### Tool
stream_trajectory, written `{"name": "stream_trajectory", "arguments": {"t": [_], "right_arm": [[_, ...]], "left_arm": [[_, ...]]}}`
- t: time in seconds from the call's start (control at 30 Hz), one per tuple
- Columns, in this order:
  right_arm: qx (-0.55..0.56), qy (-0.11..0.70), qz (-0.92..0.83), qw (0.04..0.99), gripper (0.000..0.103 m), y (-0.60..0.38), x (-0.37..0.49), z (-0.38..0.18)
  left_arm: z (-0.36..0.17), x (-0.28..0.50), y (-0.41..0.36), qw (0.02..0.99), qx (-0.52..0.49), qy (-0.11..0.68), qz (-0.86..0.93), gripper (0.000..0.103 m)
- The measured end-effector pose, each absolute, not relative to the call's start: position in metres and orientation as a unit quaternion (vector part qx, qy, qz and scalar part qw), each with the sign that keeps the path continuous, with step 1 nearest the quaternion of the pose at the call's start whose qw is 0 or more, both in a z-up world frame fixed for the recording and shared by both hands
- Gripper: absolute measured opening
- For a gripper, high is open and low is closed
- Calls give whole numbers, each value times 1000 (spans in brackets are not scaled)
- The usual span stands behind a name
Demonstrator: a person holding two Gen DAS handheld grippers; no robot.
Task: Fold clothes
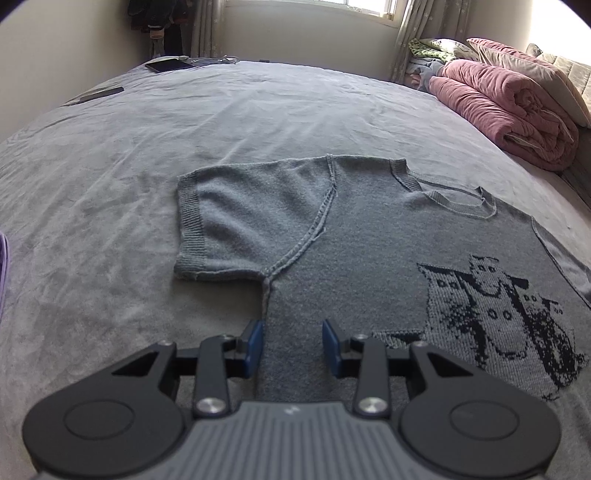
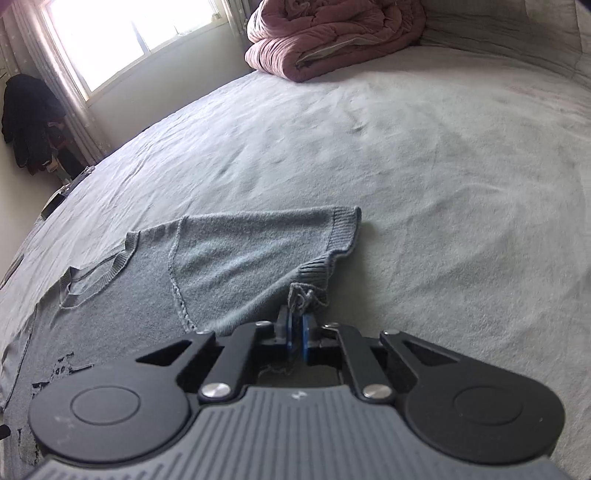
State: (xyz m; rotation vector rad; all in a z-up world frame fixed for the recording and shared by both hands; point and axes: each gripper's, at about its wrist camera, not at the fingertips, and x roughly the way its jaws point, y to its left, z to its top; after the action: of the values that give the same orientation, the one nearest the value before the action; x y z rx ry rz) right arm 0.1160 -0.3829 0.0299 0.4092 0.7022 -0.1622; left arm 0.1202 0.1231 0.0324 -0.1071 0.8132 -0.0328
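A grey knitted short-sleeved sweater [image 1: 351,240] with a dark cat pattern [image 1: 498,317] lies flat on the bed. My left gripper [image 1: 293,347] stands open low over the sweater's side edge, just below the armpit of its spread sleeve [image 1: 240,221]. The blue pads [image 1: 255,347] sit apart, with fabric under the gap but nothing pinched. In the right wrist view my right gripper [image 2: 296,328] is shut on the sweater [image 2: 229,266], pinching a bunched bit of fabric [image 2: 304,295] at the armpit by the other sleeve's ribbed hem [image 2: 332,254].
The grey bed sheet [image 1: 258,110] stretches wide around the sweater. A rolled pink quilt [image 1: 509,107] [image 2: 332,33] lies at the head end. A tablet [image 1: 168,65] and a dark flat object [image 1: 98,95] rest at the far edge. Dark clothes [image 2: 26,122] hang by the window.
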Motion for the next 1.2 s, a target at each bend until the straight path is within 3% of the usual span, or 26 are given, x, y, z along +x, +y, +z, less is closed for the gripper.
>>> {"name": "stream_trajectory", "arguments": {"t": [0.43,0.6,0.93,1.13,1.2], "right_arm": [[100,352,-116,923,5,-369,125,22],[120,346,-111,924,14,-368,121,29],[67,327,0,943,16,-316,115,44],[16,376,23,926,15,-295,122,24],[4,377,12,926,7,-298,123,22]], "left_arm": [[30,121,128,915,-42,401,-9,36],[31,121,130,914,-50,403,-10,37],[34,120,133,913,-60,403,-9,40],[30,120,130,912,-50,407,-11,40],[29,119,129,912,-45,407,-11,40]]}}
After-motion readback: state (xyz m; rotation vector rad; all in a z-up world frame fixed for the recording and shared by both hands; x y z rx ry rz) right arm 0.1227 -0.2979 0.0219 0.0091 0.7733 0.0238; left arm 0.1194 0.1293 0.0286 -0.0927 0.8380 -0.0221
